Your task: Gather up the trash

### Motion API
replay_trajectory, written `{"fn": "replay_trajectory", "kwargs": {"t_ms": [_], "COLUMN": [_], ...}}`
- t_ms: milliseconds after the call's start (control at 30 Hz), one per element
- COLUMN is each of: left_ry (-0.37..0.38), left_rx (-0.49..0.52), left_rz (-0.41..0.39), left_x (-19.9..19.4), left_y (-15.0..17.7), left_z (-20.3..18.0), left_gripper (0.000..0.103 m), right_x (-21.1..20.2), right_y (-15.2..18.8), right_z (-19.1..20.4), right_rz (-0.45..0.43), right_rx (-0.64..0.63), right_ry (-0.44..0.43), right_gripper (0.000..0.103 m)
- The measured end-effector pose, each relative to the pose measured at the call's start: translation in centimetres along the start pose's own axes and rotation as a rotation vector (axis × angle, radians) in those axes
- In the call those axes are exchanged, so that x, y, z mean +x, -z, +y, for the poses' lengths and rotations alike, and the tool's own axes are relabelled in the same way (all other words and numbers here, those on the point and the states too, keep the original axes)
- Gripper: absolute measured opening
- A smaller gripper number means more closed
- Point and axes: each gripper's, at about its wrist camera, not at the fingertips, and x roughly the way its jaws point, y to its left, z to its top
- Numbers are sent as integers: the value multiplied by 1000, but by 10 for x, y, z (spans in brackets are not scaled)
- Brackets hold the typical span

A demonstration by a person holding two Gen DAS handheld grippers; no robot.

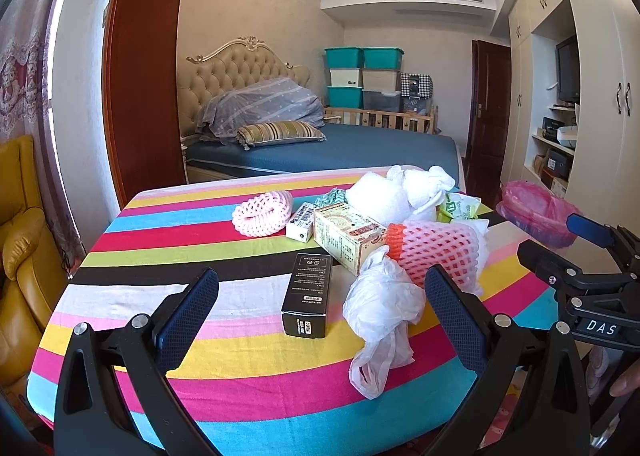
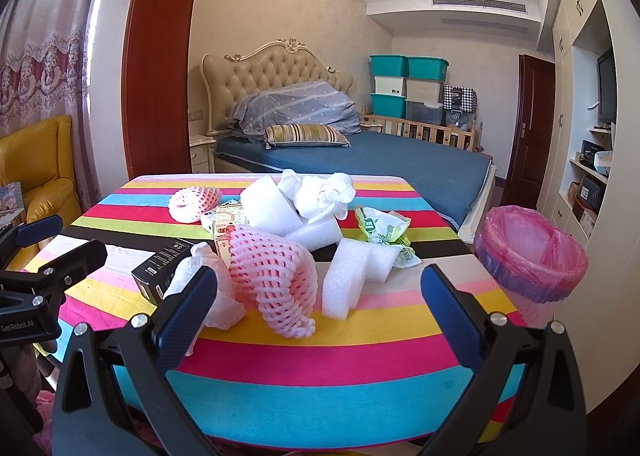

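Trash lies on a table with a striped cloth [image 1: 240, 372]: a black box [image 1: 306, 296], a crumpled white plastic bag [image 1: 380, 308], a pink foam net [image 2: 276, 280], a pink net ring [image 1: 262, 213], a beige carton [image 1: 348, 236], white foam blocks [image 2: 352, 272], tissue [image 2: 320, 187] and a green wrapper [image 2: 382, 230]. A bin with a pink liner [image 2: 528, 252] stands off the table's right side. My left gripper [image 1: 322, 276] hovers open near the front edge, facing the black box and bag. My right gripper [image 2: 319, 275] is open too, facing the net and foam, holding nothing.
A bed with a blue cover [image 2: 360, 159] lies behind the table, and a yellow armchair [image 1: 20, 236] stands to the left. White cupboards and shelves [image 2: 588, 175] line the right wall. Stacked storage boxes [image 1: 364, 75] fill the far corner by a dark door [image 2: 532, 127].
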Motion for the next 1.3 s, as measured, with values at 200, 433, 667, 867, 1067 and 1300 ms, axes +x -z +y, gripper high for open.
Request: {"fn": "replay_trajectory", "kwargs": {"t_ms": [200, 433, 667, 867, 1067, 1300], "left_ry": [11, 29, 39, 27, 39, 73], "left_rx": [-5, -8, -27, -33, -47, -36], "left_rz": [11, 26, 49, 81, 93, 214], "left_x": [2, 8, 13, 19, 30, 61], "left_y": [0, 2, 4, 7, 5, 19], "left_z": [1, 1, 4, 8, 25, 45], "left_gripper": [97, 97, 97, 97, 97, 97], "right_x": [2, 4, 5, 7, 17, 47], "right_y": [0, 2, 5, 7, 12, 14], "right_z": [-1, -4, -5, -5, -2, 8], "right_rz": [4, 7, 13, 14, 27, 54], "right_rx": [-1, 2, 1, 6, 6, -73], "right_ry": [-1, -1, -12, -13, -17, -37], "right_gripper": [99, 99, 99, 99, 99, 99]}}
